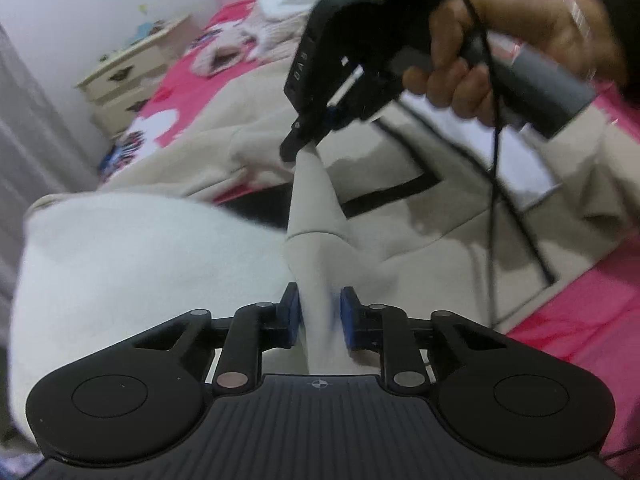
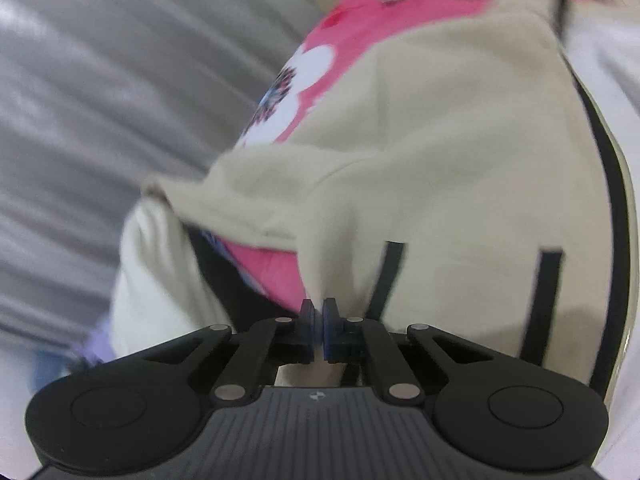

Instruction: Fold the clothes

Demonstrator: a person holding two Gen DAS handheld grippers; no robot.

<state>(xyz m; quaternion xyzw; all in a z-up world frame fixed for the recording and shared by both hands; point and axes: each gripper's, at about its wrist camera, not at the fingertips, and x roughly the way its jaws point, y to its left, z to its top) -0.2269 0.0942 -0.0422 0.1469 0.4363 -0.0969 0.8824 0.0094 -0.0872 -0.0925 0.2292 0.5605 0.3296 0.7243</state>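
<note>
On the pink bedspread (image 1: 580,312), the beige garment (image 1: 400,216) runs as a taut ridge between the left gripper (image 1: 319,312) and right gripper (image 1: 298,146), each pinching one end with narrowed jaws.

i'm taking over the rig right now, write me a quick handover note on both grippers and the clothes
Left hand-held gripper: shut on a gathered fold of the beige garment.
Right hand-held gripper: shut on another edge of the same garment, further along the fold; the left wrist view shows it pinching cloth, with a hand on its handle.
Things: the garment, beige with black stripes, lies spread on the pink bed cover. More clothes are piled at the far end of the bed.
Done: both grips taken.
Left: carry the held edge over, lay it flat, finish the folds. No finished fold shows yet.
</note>
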